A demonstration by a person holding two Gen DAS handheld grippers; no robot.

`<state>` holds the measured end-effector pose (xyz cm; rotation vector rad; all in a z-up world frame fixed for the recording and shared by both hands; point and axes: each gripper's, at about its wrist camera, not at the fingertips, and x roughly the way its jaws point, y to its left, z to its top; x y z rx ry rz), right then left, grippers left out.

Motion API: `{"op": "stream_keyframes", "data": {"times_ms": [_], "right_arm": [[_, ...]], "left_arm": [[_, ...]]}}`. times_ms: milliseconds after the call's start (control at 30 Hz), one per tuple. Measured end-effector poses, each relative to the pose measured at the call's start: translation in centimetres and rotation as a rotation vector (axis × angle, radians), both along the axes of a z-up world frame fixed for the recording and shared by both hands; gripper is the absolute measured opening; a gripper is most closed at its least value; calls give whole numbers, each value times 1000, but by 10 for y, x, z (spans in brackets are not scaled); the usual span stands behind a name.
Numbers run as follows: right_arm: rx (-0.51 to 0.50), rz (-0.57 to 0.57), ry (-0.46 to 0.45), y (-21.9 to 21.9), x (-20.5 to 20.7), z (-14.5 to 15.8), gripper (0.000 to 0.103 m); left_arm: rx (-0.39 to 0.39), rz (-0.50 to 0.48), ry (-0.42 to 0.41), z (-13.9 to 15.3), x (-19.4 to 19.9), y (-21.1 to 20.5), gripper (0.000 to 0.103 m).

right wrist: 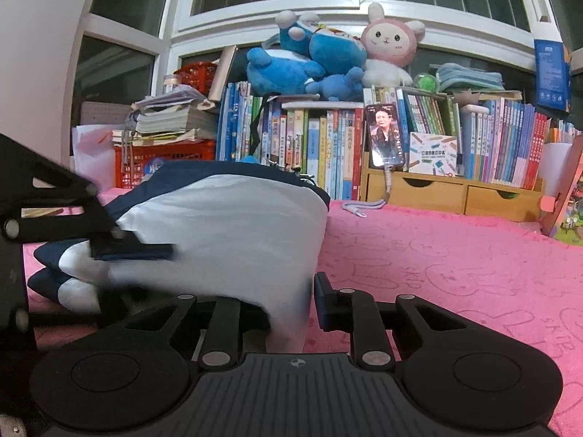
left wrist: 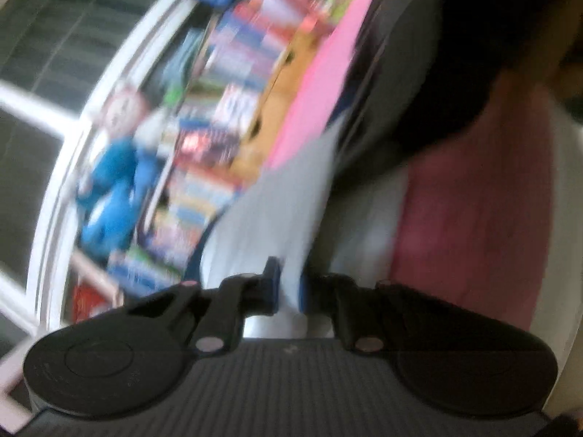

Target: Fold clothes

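Two red baskets (right wrist: 164,160): lower under book stack, contents unclear.

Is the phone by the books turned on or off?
On. The phone stands upright against the books, and its screen is lit with a picture of a person.

The garment (right wrist: 233,218) lies on the worktop (right wrist: 455,273), left of centre. The left tool (right wrist: 145,251) reaches in from the left against it; the right tool (right wrist: 291,309) sits at its near edge. Behind stand books (right wrist: 317,145), a phone (right wrist: 387,134) and drawers (right wrist: 437,189). Plush toys (right wrist: 309,62) sit on the books.
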<state>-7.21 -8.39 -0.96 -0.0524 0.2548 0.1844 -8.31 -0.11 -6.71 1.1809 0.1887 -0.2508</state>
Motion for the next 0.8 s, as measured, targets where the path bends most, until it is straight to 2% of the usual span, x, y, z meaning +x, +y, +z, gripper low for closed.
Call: {"op": "stream_keyframes", "data": {"times_ms": [133, 267, 300, 367, 467, 533, 700, 767, 800], "right_arm": [[-11, 3, 1, 1, -1, -2, 23], [-21, 12, -5, 4, -3, -5, 23], [-25, 13, -10, 5, -4, -5, 23], [-21, -10, -18, 2, -4, -5, 24], [70, -50, 25, -10, -3, -8, 38], [114, -64, 47, -15, -4, -12, 44], [127, -79, 90, -10, -5, -21, 45], [120, -72, 86, -8, -5, -20, 38], [120, -67, 85, -8, -6, -19, 38]], "left_arm": [[9, 147, 23, -3, -4, 38, 9], [-18, 288, 27, -6, -18, 70, 8], [-50, 336, 40, -3, -18, 76, 8], [-161, 434, 60, 7, -20, 93, 9], [-379, 539, 83, 27, -35, 118, 12], [-484, 496, 79, 41, -55, 121, 12], [-429, 251, 104, 50, -75, 77, 15], [-409, 171, 108, 48, -78, 59, 19], [-409, 153, 98, 47, -75, 53, 22]]}}
